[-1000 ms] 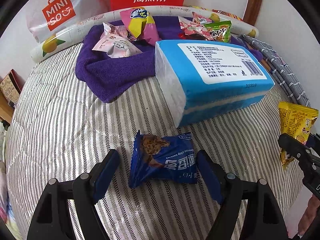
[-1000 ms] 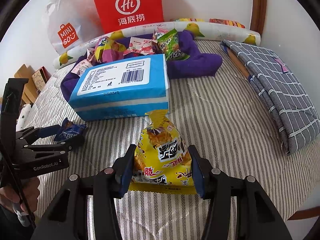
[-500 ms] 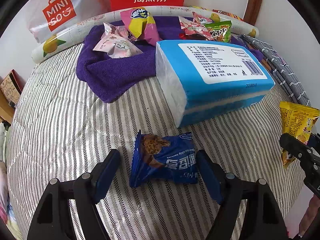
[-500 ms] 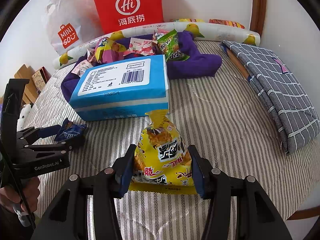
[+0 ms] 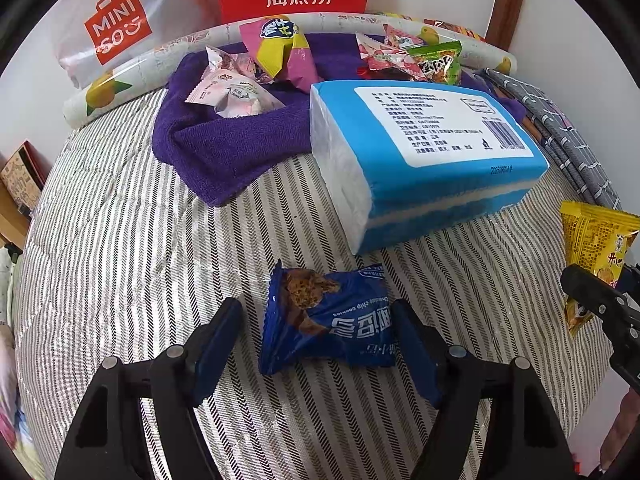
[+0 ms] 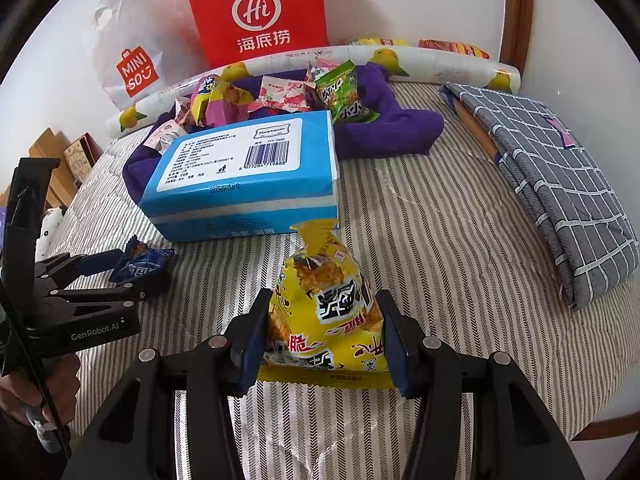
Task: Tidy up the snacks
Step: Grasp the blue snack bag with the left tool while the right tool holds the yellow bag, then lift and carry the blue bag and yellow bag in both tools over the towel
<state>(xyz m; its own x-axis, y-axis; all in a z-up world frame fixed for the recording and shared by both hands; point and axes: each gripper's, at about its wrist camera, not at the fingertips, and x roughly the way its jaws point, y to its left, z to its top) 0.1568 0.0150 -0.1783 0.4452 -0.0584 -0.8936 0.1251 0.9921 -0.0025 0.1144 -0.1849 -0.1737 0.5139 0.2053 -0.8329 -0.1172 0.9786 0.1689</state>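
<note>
A blue cookie packet (image 5: 326, 322) lies on the striped bedcover between the fingers of my left gripper (image 5: 320, 330), which is open around it; the right finger touches its edge, the left stands apart. It also shows in the right wrist view (image 6: 140, 266). My right gripper (image 6: 322, 336) is shut on a yellow snack bag (image 6: 326, 308), both pads pressing its sides; the bag also shows in the left wrist view (image 5: 592, 248). Several more snack packets (image 5: 276, 52) lie on a purple towel (image 5: 232, 144) at the back.
A blue tissue pack (image 5: 428, 152) lies in the middle of the bed. A red paper bag (image 6: 260, 12) and a white Miniso bag (image 6: 132, 60) lean on the back wall. A folded grey checked cloth (image 6: 560, 184) lies at right.
</note>
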